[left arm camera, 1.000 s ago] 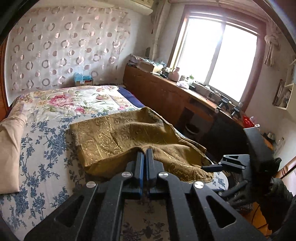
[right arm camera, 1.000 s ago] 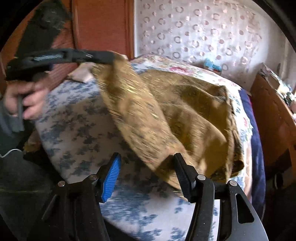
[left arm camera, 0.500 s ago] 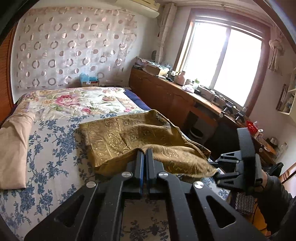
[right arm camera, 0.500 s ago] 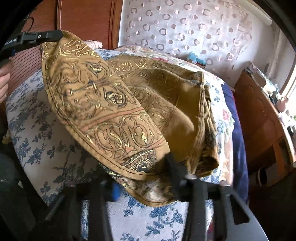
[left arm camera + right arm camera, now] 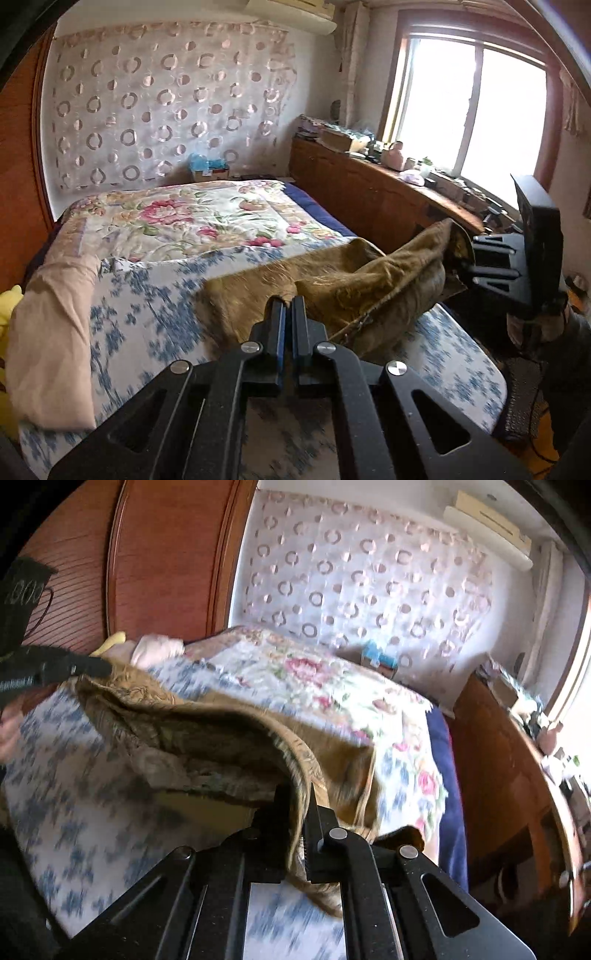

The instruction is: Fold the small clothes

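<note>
A golden-brown patterned garment (image 5: pixel 354 284) hangs lifted between my two grippers above the blue-flowered bed sheet (image 5: pixel 140 317). My left gripper (image 5: pixel 287 303) is shut on one corner of it. In the left wrist view the right gripper (image 5: pixel 465 254) holds the other end at the right, over the bed's edge. In the right wrist view my right gripper (image 5: pixel 295 797) is shut on the garment's edge (image 5: pixel 229 738), and the left gripper (image 5: pixel 99 668) grips the far corner at the left. The cloth sags in folds between them, its far part trailing on the bed.
A floral quilt (image 5: pixel 184 218) covers the far half of the bed. A beige folded cloth (image 5: pixel 51 332) lies at the left edge. A wooden cabinet (image 5: pixel 369 192) with clutter runs under the window on the right. A wooden headboard (image 5: pixel 166 554) stands behind.
My right gripper was open beside the garment and has closed on its edge. Both grippers have lifted the cloth off the bed, and it now bunches and sags between them.
</note>
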Tool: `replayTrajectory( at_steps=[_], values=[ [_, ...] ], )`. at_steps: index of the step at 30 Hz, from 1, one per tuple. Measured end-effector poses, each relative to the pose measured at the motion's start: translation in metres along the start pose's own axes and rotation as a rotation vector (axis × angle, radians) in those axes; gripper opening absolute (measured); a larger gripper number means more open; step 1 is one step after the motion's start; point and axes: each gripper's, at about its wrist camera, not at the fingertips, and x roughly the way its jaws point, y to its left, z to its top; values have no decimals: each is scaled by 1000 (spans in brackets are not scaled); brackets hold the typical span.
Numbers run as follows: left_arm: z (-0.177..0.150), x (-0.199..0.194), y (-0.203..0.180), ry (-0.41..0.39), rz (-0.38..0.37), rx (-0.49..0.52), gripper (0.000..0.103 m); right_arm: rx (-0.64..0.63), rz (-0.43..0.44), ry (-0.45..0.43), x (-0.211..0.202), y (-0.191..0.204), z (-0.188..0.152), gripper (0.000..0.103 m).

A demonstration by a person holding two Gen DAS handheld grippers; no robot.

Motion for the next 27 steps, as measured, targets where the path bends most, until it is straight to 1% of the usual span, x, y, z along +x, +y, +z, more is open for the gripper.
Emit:
replayTrajectory(
  at_steps=[2,5,9,11,13,14,15,17,19,21,22,23,24,25,26,27],
  values=[
    [7,12,8,13,9,-5,2,3,9,7,22,-7,14,6],
    [15,32,14,38,17,-1,2,18,48,56,61,-21,22,6],
    [18,52,20,69,28,4,3,52,91,91,100,-41,31,6],
    [19,62,25,97,43,7,3,60,107,95,114,-47,35,6],
    [17,70,31,130,37,6,5,77,126,89,117,-57,32,6],
    [16,73,34,144,32,0,11,92,137,79,124,-62,32,6],
    [14,75,37,154,35,-4,24,108,150,72,129,-66,32,6],
    [12,75,42,159,51,-7,42,125,150,61,137,-69,27,6],
    [11,74,46,165,42,-9,47,150,145,59,145,-72,25,6],
    [10,73,49,167,36,-13,60,177,140,69,153,-75,21,7],
    [9,74,50,168,35,-12,62,189,135,75,156,-76,22,8],
    [9,75,50,172,38,-9,63,203,131,77,159,-78,23,12],
    [9,77,50,177,40,-7,63,218,125,70,159,-81,24,19],
    [8,80,51,182,38,-8,64,231,115,59,157,-82,26,24],
    [8,84,52,190,41,-10,64,243,101,48,153,-81,28,34],
    [8,86,52,195,45,-9,64,253,89,38,149,-84,30,41]
  ],
)
